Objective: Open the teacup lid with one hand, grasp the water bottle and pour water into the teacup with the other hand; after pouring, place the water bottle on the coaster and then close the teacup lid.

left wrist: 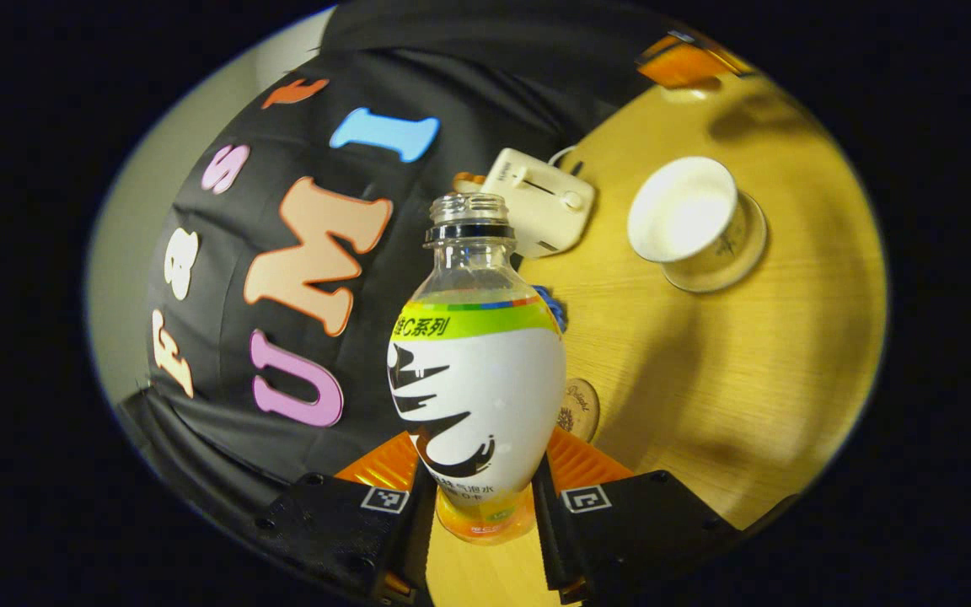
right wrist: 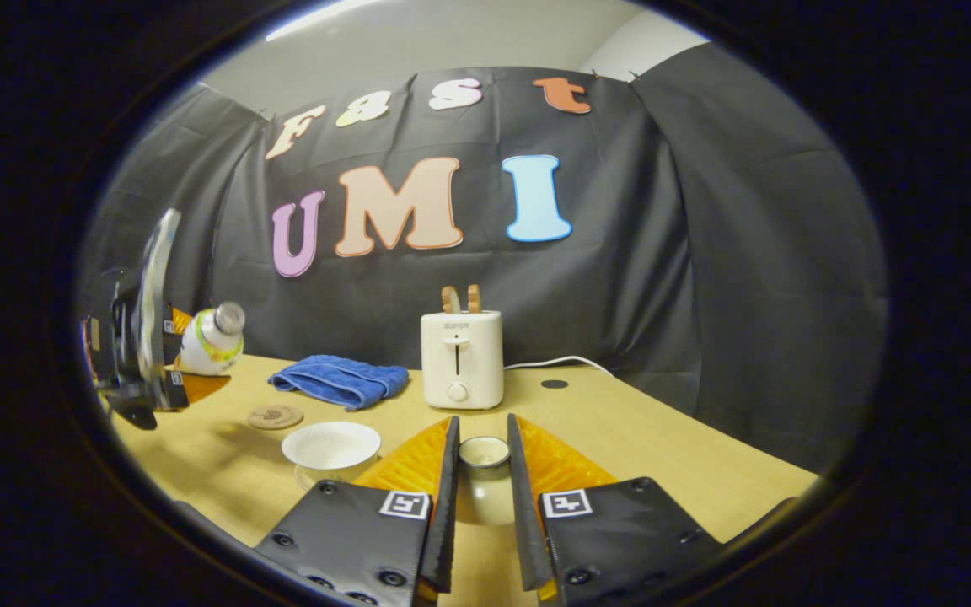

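Observation:
My left gripper [left wrist: 483, 493] is shut on the lower body of a clear, uncapped water bottle [left wrist: 477, 379] with a white and green label. The lidless white teacup [left wrist: 688, 211] stands on its saucer to the upper right, apart from the bottle's mouth. A round coaster [left wrist: 582, 409] lies on the table behind the bottle. In the right gripper view my right gripper [right wrist: 483, 432] is shut on the white teacup lid [right wrist: 484, 476], knob up. The teacup [right wrist: 331, 445] sits to its left, with the coaster [right wrist: 276, 416] beyond. Far left, the left gripper [right wrist: 144, 346] holds the tilted bottle [right wrist: 211, 340] above the table.
A white toaster [right wrist: 461, 358] with bread slices stands at the back of the wooden table [right wrist: 662, 447], its cord trailing right. A folded blue towel [right wrist: 340, 378] lies left of it. In the left gripper view the toaster [left wrist: 540, 202] is behind the bottle's neck.

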Action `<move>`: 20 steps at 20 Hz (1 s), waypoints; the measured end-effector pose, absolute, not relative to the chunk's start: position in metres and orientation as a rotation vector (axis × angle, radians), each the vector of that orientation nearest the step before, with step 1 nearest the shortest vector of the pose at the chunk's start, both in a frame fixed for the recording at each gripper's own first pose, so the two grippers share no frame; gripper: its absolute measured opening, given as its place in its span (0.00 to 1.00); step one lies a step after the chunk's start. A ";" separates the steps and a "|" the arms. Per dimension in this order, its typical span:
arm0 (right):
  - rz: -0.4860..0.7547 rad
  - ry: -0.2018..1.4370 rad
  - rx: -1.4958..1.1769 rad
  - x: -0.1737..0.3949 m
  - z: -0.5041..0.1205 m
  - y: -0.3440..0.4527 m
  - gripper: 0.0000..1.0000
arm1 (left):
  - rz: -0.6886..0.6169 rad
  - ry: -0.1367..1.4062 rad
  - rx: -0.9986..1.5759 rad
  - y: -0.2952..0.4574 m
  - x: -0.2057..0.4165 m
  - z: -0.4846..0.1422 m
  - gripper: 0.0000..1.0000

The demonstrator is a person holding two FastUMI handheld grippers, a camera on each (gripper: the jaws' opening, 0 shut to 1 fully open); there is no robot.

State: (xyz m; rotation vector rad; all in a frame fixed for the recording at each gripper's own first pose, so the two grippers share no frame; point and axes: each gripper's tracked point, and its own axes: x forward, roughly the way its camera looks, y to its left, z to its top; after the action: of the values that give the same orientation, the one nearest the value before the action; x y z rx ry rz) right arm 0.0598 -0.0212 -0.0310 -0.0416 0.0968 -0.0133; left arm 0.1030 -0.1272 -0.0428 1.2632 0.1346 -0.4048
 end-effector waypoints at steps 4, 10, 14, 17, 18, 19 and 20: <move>-0.013 0.097 -0.042 0.060 -0.031 -0.022 0.34 | -0.457 0.168 1.360 -0.138 0.102 -0.059 0.50; -0.013 0.096 -0.041 0.061 -0.032 -0.022 0.34 | -0.490 0.155 1.603 -0.145 0.114 -0.057 0.50; -0.017 0.096 -0.042 0.061 -0.032 -0.023 0.34 | -0.511 0.139 1.720 -0.152 0.122 -0.053 0.49; -0.027 0.096 -0.042 0.062 -0.032 -0.024 0.34 | -0.520 0.147 1.799 -0.149 0.125 -0.050 0.50; -0.027 0.096 -0.042 0.062 -0.032 -0.024 0.34 | -0.522 0.147 1.826 -0.149 0.127 -0.050 0.50; -0.027 0.095 -0.043 0.062 -0.032 -0.024 0.34 | -0.522 0.144 1.849 -0.150 0.128 -0.047 0.50; -0.026 0.096 -0.042 0.062 -0.033 -0.024 0.34 | -0.523 0.141 1.865 -0.150 0.131 -0.045 0.50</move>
State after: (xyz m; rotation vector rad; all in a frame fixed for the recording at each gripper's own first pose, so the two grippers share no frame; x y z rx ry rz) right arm 0.0618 -0.0245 -0.0328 -0.0423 0.0958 -0.0265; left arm 0.1309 -0.1504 -0.0455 1.8651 0.1407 -0.5230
